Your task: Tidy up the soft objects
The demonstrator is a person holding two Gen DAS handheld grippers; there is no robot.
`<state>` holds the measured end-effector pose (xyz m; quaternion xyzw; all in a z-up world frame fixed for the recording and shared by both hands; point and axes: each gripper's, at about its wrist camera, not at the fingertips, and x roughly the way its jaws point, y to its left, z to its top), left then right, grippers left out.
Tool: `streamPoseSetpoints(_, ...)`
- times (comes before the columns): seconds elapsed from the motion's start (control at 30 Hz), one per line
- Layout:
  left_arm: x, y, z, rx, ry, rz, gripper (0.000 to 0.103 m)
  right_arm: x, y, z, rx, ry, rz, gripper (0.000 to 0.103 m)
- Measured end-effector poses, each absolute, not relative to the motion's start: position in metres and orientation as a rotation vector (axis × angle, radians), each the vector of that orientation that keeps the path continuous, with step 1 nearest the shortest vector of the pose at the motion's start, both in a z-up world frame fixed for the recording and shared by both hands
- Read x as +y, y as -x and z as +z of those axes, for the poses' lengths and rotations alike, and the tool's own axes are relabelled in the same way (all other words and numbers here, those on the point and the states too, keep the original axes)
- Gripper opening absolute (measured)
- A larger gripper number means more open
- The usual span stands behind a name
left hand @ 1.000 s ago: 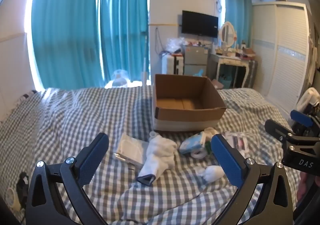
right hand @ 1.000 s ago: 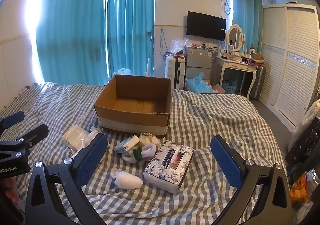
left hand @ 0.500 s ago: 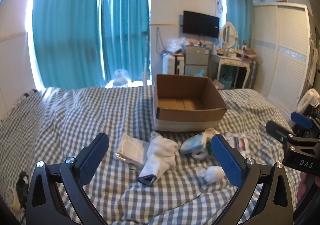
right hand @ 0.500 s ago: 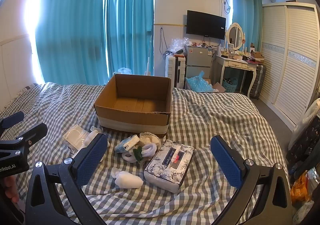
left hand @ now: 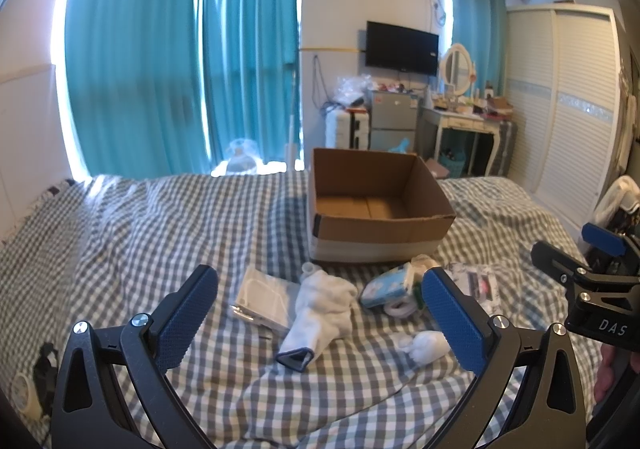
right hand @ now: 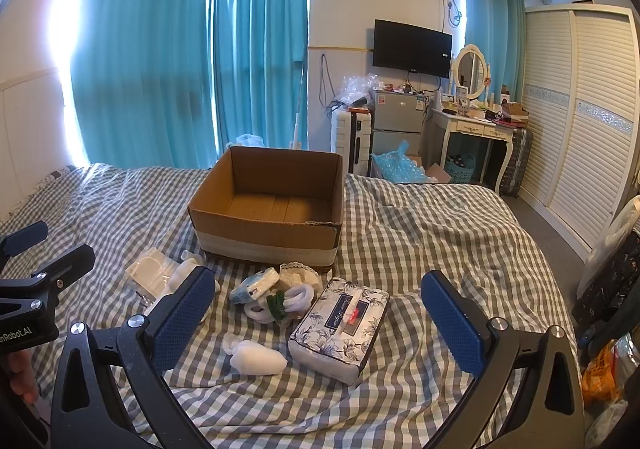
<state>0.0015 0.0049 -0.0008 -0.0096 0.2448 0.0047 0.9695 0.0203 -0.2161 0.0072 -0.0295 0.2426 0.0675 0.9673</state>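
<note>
An empty open cardboard box (left hand: 376, 205) (right hand: 272, 209) stands on the checked bed. In front of it lie soft things: a white sock (left hand: 320, 313), a clear plastic packet (left hand: 264, 297) (right hand: 154, 275), a small blue tissue pack (left hand: 386, 285) (right hand: 254, 283), a white balled sock (left hand: 428, 343) (right hand: 256, 359), white loops with a green bit (right hand: 286, 301) and a floral tissue pack (right hand: 340, 325). My left gripper (left hand: 320, 315) is open, above the white sock. My right gripper (right hand: 316, 319) is open, above the floral tissue pack. Both hold nothing.
The grey-and-white checked bedspread (right hand: 440, 233) covers the bed. Beyond its foot stand teal curtains (left hand: 180, 61), a small fridge (right hand: 396, 121), a dressing table (right hand: 476, 129) and a white wardrobe (right hand: 592, 109). Bags hang at the right bed edge (right hand: 608, 277).
Both views have shifted only very slightly. Nothing on the bed has moved and both grippers stay open.
</note>
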Motion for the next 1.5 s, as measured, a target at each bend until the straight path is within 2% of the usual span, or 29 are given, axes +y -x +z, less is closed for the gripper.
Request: streamPoseSetpoints(1.5,0.0087,-0.0019,0.0003,0.493,0.014,0.013,0.103,-0.2151,-0.0204,0.0050,0.497,0.060,0.139,0.103)
